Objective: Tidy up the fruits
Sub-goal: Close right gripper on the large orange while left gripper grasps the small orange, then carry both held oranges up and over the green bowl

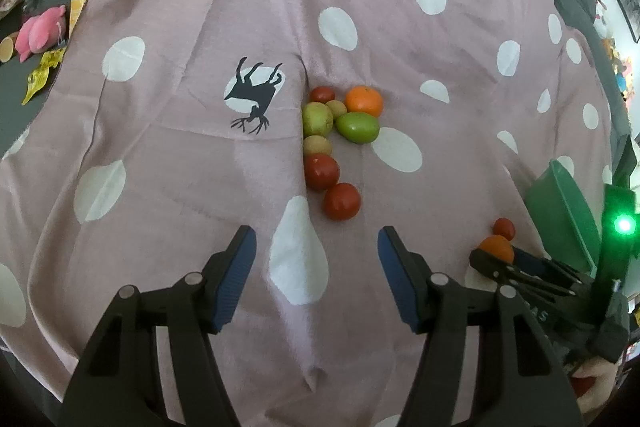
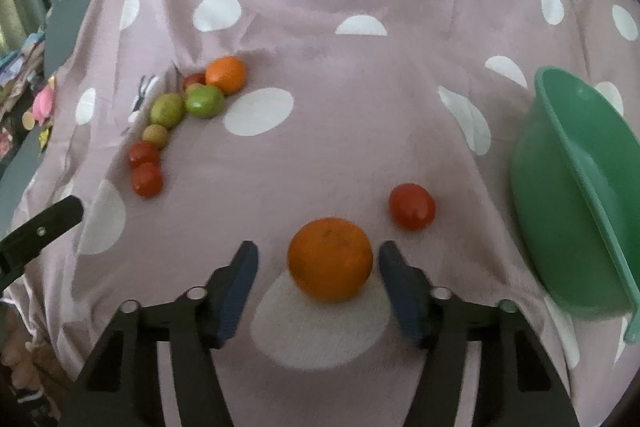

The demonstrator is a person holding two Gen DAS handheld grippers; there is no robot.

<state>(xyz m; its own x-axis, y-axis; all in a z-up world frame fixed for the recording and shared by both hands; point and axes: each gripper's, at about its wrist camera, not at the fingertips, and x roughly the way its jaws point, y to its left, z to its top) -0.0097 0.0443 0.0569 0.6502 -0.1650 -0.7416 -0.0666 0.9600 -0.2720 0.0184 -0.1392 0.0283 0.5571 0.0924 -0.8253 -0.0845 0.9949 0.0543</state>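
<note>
While unpinched, an orange [image 2: 330, 259] sits between the right gripper's [image 2: 316, 269] jaws.

Both wrist views look steeply down, sharing the fruit cluster [image 1: 334, 131].

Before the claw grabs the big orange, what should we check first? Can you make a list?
1. The orange sits between the right gripper fingers: ok.
2. Pads pressing on the orange: not ok, gaps show on both sides.
3. Green bowl is near and holds no fruit where its inside shows: ok.
4. The red tomato beside the orange is clear of the fingers: ok.
5. The left gripper is open and holds nothing: ok.
6. Fruit pile is out of the way: ok.
</note>
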